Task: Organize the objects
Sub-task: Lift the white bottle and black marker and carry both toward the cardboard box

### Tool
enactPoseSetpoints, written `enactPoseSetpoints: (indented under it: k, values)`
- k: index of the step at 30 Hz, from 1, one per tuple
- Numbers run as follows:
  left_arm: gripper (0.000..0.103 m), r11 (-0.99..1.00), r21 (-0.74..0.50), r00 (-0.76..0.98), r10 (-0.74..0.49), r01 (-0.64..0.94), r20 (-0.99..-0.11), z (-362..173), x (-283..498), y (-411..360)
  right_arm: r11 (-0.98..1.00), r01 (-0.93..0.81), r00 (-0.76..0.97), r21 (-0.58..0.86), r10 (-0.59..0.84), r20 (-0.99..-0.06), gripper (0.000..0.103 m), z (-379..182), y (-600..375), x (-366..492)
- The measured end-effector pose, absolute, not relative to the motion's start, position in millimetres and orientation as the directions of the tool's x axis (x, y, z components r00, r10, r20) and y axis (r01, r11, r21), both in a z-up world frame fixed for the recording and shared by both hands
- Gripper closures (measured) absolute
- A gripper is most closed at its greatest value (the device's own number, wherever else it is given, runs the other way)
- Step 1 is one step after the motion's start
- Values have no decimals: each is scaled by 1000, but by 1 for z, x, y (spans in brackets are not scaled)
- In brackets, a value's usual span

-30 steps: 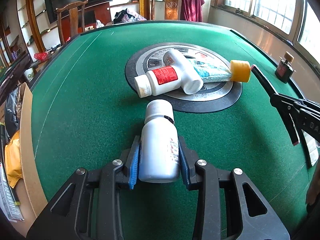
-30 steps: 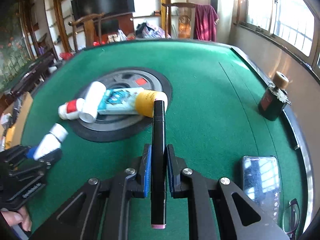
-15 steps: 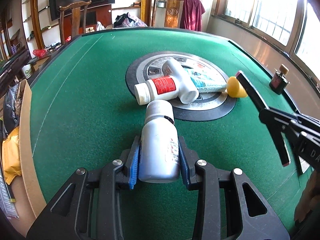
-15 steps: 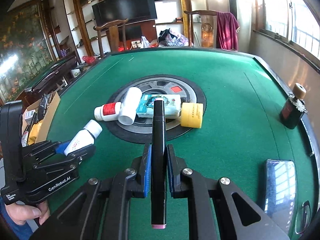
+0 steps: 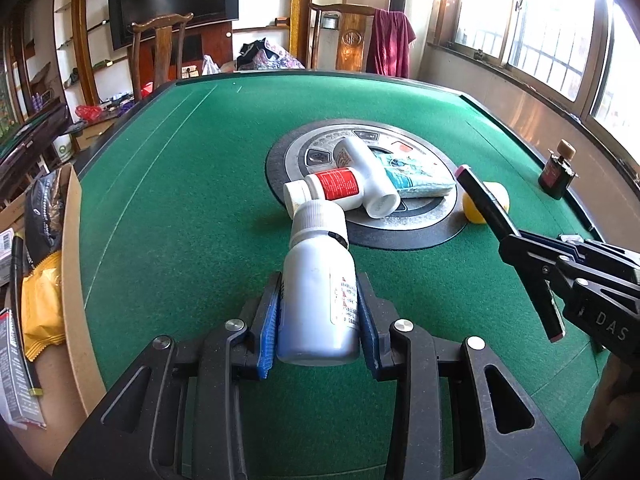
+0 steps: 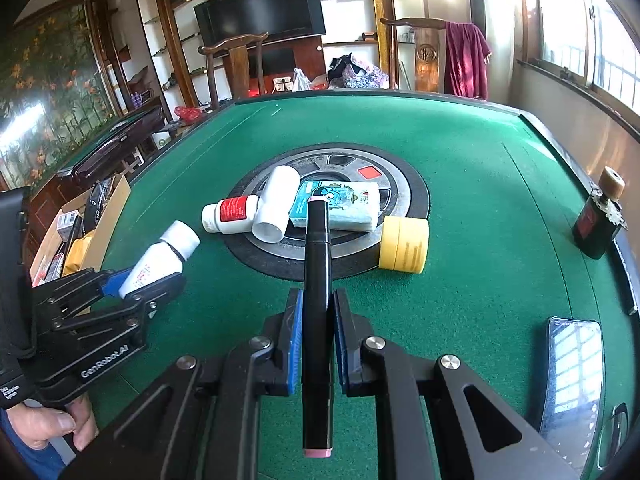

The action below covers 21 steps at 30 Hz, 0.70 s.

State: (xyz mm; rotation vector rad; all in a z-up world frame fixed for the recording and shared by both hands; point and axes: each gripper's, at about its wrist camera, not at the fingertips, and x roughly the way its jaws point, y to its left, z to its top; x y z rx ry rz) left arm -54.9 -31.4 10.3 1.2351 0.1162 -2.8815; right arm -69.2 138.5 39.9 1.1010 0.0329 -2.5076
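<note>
Both grippers have pulled back from the centre pile. Left gripper (image 5: 318, 320) pinches white plastic bottle (image 5: 318, 292), red-printed label, ribbed cap, above green felt table (image 5: 180, 220). Right gripper (image 6: 314, 332), marked "DAS", clamps black marker (image 6: 316, 300), pink ends. Left housing reads "GenRobot.AI". Yellow tape roll (image 6: 404, 250) beside round metal hub (image 6: 400, 196).

A home sitting or games room: a green felt mahjong tabletop (image 6: 460, 152), carved wooden chairs (image 6: 236, 68), a black wall-mounted television (image 6: 260, 10), wooden display shelves (image 5: 264, 0) and barred windows (image 5: 532, 28).
</note>
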Motion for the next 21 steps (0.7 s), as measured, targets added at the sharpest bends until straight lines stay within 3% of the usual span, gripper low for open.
enactPoseSetpoints:
  k: [13,21]
  values:
    - [69,-987,-151,-739,61,56,-671,49,-20,-59,-908,381,-583,174,-382,-717,90,34,134,-69]
    - [69,-972,-195,-779,19,133,-626,75,14,-108,-856,433,-534,283,-497,-684,90,43,111,-58]
